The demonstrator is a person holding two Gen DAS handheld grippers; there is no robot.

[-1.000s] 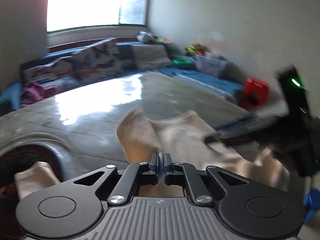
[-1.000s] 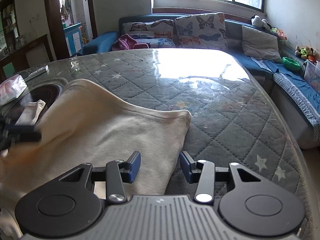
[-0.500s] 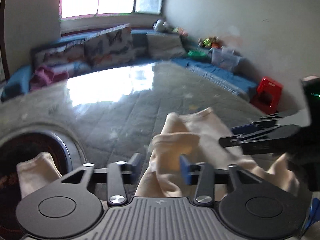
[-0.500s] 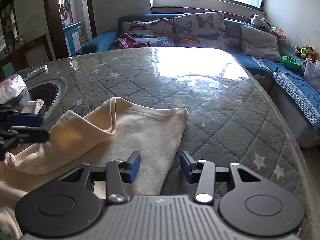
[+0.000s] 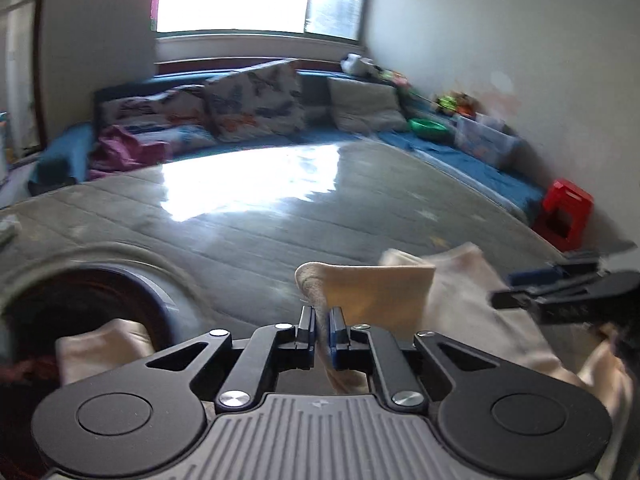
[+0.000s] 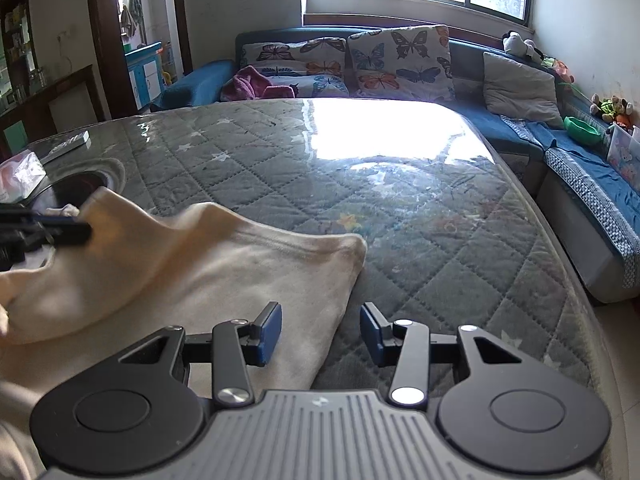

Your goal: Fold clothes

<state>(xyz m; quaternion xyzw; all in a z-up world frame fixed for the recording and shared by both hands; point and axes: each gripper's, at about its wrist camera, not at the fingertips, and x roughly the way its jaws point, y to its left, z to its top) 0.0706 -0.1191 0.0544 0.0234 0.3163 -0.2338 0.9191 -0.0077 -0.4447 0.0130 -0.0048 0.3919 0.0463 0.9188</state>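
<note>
A cream garment (image 6: pixel 224 280) lies on the grey quilted table (image 6: pixel 400 208), its left part lifted into a fold. My left gripper (image 5: pixel 322 334) is shut on a raised fold of the cream garment (image 5: pixel 372 292); it also shows at the left edge of the right wrist view (image 6: pixel 48 230). My right gripper (image 6: pixel 320 334) is open and empty, low over the garment's right edge, its left fingertip over the cloth. It appears at the right of the left wrist view (image 5: pixel 560 292).
A round dark recess (image 5: pixel 80 308) in the table holds another cream cloth (image 5: pixel 104 344). A remote (image 6: pixel 70 146) and a tissue pack (image 6: pixel 20 172) lie at the table's far left. A blue sofa (image 6: pixel 400 68) with cushions lines the far side. A red stool (image 5: pixel 566 216) stands by the wall.
My left gripper, open half a second ago, has shut on the garment's fold and lifted it. The right gripper has stayed open and still.
</note>
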